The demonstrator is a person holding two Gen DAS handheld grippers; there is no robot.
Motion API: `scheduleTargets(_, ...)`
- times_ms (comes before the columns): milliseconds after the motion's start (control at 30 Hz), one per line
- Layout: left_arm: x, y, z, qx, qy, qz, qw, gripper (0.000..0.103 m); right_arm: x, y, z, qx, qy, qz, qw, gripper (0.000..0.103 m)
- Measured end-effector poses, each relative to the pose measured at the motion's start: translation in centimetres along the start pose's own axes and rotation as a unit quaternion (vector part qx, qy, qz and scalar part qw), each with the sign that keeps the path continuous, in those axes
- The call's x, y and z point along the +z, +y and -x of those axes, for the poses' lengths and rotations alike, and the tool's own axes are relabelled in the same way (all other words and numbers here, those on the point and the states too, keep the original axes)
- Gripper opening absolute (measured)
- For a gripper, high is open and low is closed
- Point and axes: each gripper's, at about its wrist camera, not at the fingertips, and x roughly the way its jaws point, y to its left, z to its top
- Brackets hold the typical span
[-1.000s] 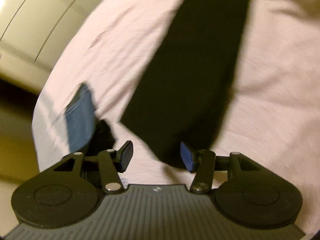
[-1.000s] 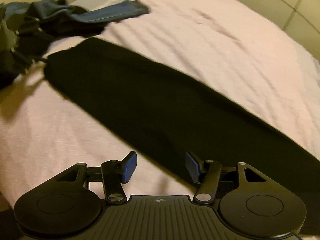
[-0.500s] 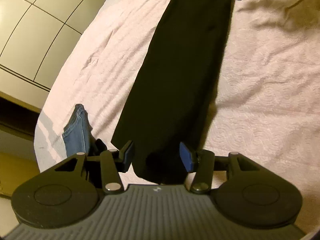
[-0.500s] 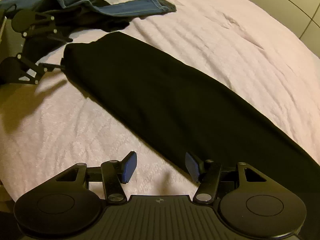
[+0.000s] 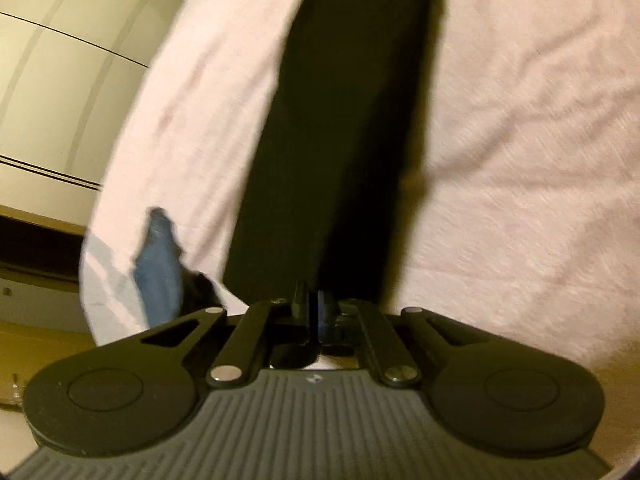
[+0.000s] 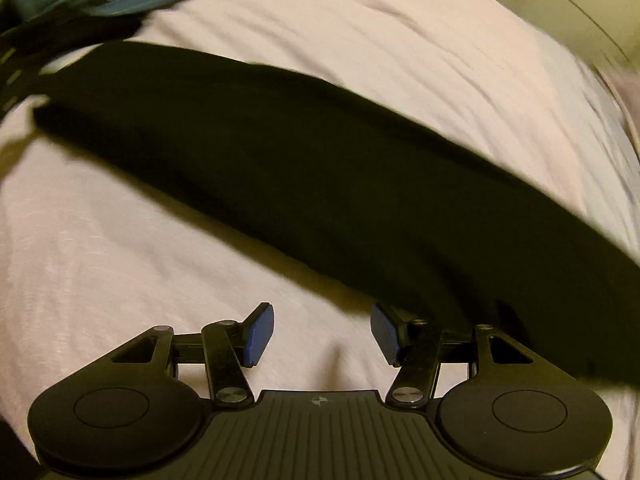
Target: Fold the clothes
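On the pale pink bedspread [image 5: 520, 200] a long black garment [image 5: 344, 128], folded into a narrow strip, lies flat and runs away from the left wrist camera. At the far left of that view stand cream cabinet doors [image 5: 56, 92], and beside the bed's edge lies a crumpled pair of blue jeans [image 5: 158, 268], just left of the strip's near end. Further right, the left gripper [image 5: 313, 312] sits at that near end; its jaws have just been closing and now stand clenched together, blue pads meeting right at the black hem. Whether cloth is pinched between them I cannot tell, since the picture is blurred and the fabric dark.

From the right wrist view, the jeans [image 6: 132, 4] sit at the upper left, and the black garment [image 6: 320, 184] crosses the bedspread [image 6: 120, 260] diagonally from upper left down to lower right. The right gripper [image 6: 322, 334] hangs over bare bedspread at the strip's near edge, jaws parted and nothing between them; its right pad [image 6: 384, 334] lies just beside the black fabric.
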Motion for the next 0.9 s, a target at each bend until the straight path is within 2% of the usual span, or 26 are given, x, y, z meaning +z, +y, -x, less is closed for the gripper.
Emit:
scheduleTargets(67, 0.4, 0.0, -0.1, -0.005, 0.004, -0.003, 1.0, 0.008, -1.2, -2.8, 0.0, -0.013, 0.012, -0.058, 0.998, 0.057)
scheduleTargets(200, 1.3, 1.1, 1.0, -0.019, 0.003, 0.012, 0.9997, 0.024, -3.8, -8.7, 1.6, -0.047, -0.005, -0.165, 0.985, 0.057)
scheduleTargets(300, 3.2, 2.0, 3.1, -0.02, -0.02, 0.012, 0.9995, 0.024, -6.0, -12.7, 2.6, -0.072, -0.027, -0.235, 0.969, 0.057)
scheduleTargets(367, 5.3, 2.1, 4.5, -0.014, -0.045, 0.007, 0.9989, 0.026, -7.5, -15.2, 2.8, -0.071, -0.043, -0.289, 0.954, 0.057)
scheduleTargets(467, 10.7, 2.2, 5.2, -0.01, -0.08, 0.009, 0.9967, 0.031, -9.2, -18.9, 2.0, -0.033, -0.069, -0.381, 0.921, 0.057)
scheduleTargets(533, 15.3, 1.7, 5.1, -0.017, -0.102, 0.009, 0.9946, 0.032, -10.0, -21.0, 1.1, -0.004, -0.084, -0.426, 0.901, 0.057)
scheduleTargets(600, 20.4, 0.5, 4.9, -0.022, -0.137, -0.004, 0.9903, 0.037, -10.8, -23.2, 0.1, 0.025, -0.098, -0.466, 0.879, 0.057)
scheduleTargets(667, 25.3, -1.0, 4.5, -0.026, -0.172, -0.02, 0.9845, 0.05, -11.1, -25.2, -0.7, 0.046, -0.108, -0.488, 0.865, 0.057)
scheduleTargets(700, 27.9, -1.9, 4.3, -0.035, -0.191, -0.032, 0.9804, 0.051, -11.2, -26.2, -1.1, 0.056, -0.112, -0.496, 0.859, 0.057)
scheduleTargets(733, 30.4, -2.9, 4.1, -0.043, -0.21, -0.043, 0.9758, 0.051, -11.3, -27.2, -1.6, 0.073, -0.117, -0.504, 0.852, 0.052)
scheduleTargets(767, 32.8, -3.9, 3.8, -0.048, -0.228, -0.057, 0.9708, 0.052, -11.3, -28.2, -2.0, 0.094, -0.122, -0.512, 0.845, 0.042)
scheduleTargets(800, 34.6, -4.9, 3.3, -0.046, -0.244, -0.078, 0.9656, 0.053, -11.2, -29.2, -2.4, 0.111, -0.123, -0.518, 0.839, 0.019)
scheduleTargets(833, 36.4, -5.9, 2.8, -0.043, -0.26, -0.099, 0.9596, 0.054, -11.1, -30.1, -2.7, 0.125, -0.121, -0.524, 0.834, 0.008)
scheduleTargets(900, 39.9, -8.0, 1.6, -0.035, -0.289, -0.142, 0.9462, 0.061, -11.0, -31.8, -3.1, 0.157, -0.125, -0.542, 0.816, 0.006)
